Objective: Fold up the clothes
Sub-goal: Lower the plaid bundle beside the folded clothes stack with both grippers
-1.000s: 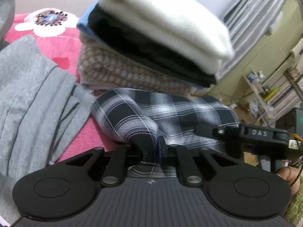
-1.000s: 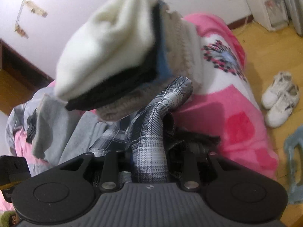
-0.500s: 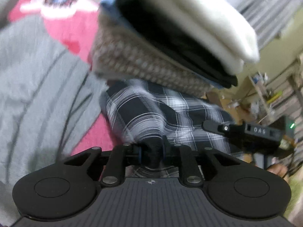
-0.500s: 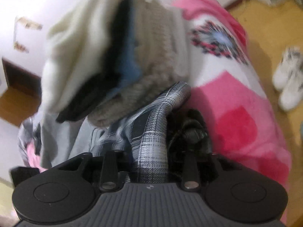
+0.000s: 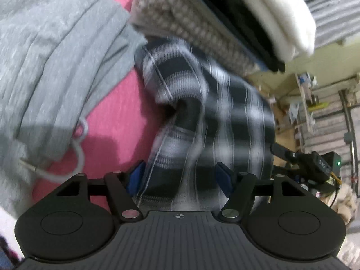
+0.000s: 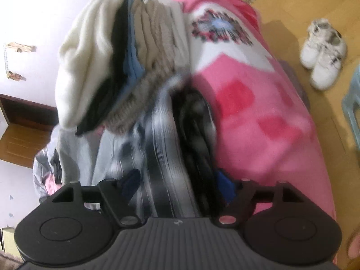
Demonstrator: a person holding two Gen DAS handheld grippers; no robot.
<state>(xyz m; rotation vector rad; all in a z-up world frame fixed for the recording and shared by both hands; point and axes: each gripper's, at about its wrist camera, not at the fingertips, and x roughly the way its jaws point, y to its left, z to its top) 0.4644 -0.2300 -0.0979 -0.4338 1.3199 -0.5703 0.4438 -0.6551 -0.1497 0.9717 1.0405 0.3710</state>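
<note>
A black-and-white plaid garment (image 5: 216, 112) lies bunched on the pink blanket (image 5: 117, 112), right against the foot of a stack of folded clothes (image 5: 202, 29). The stack holds a brown check piece, then blue, black and white ones. My left gripper (image 5: 180, 177) points down at the plaid; its jaws are opening, and the cloth lies slack between the blue pads (image 5: 136, 177). In the right wrist view the plaid garment (image 6: 162, 153) runs between the jaws of my right gripper (image 6: 177, 183). Those jaws are opening too, with the pads (image 6: 225, 185) apart.
A grey garment (image 5: 56, 67) with a white drawstring lies left of the plaid. The blanket (image 6: 258, 112) drops off to a wooden floor with white sneakers (image 6: 324, 51) and a pale blue stool (image 6: 353, 112). Cluttered shelves (image 5: 315, 103) stand beyond the stack.
Both grippers were pinched shut on folds of the plaid cloth and now stand spread wide. Both have come lower and closer to the blanket, and the plaid has sagged down.
</note>
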